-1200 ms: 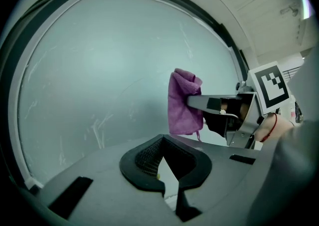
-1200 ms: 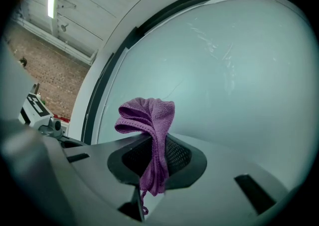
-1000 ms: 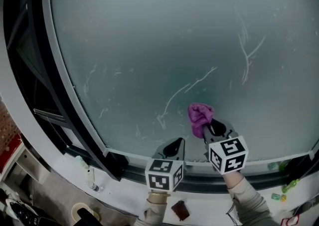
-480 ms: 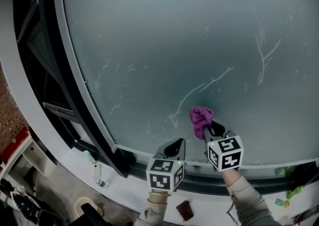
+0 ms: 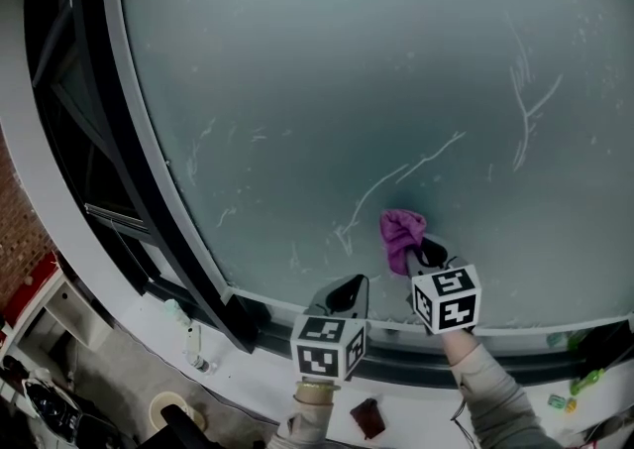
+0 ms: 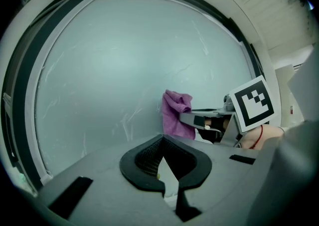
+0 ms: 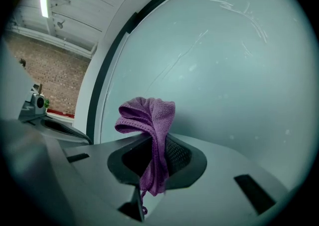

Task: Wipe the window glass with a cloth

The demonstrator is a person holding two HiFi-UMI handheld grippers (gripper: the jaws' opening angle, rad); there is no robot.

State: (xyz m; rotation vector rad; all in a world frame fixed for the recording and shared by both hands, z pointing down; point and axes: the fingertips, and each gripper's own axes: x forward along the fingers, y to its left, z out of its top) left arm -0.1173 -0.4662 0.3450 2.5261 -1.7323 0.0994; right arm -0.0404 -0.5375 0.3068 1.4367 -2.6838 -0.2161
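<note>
The window glass (image 5: 327, 90) fills the head view, frosty grey with white streaks (image 5: 396, 179) across it. A purple cloth (image 5: 401, 232) is pressed to the lower part of the pane, just right of a streak's lower end. My right gripper (image 5: 414, 257) is shut on the cloth (image 7: 149, 120), which bunches above the jaws and hangs down between them. My left gripper (image 5: 349, 284) sits lower left of it, near the bottom frame, shut with nothing in it (image 6: 160, 142). In the left gripper view the cloth (image 6: 175, 113) and the right gripper (image 6: 209, 119) show against the glass (image 6: 114, 70).
A black window frame (image 5: 89, 140) curves down the left side, with a white sill (image 5: 248, 378) below. A small bottle (image 5: 193, 343) stands on the sill, green objects (image 5: 582, 376) lie at the right, and a brown object (image 5: 368, 417) sits near my arms. A brick wall (image 7: 55, 75) shows outside.
The head view shifted, so the window sits further right in frame. The right gripper with the cloth edged slightly right on the low glass. The left gripper has barely moved.
</note>
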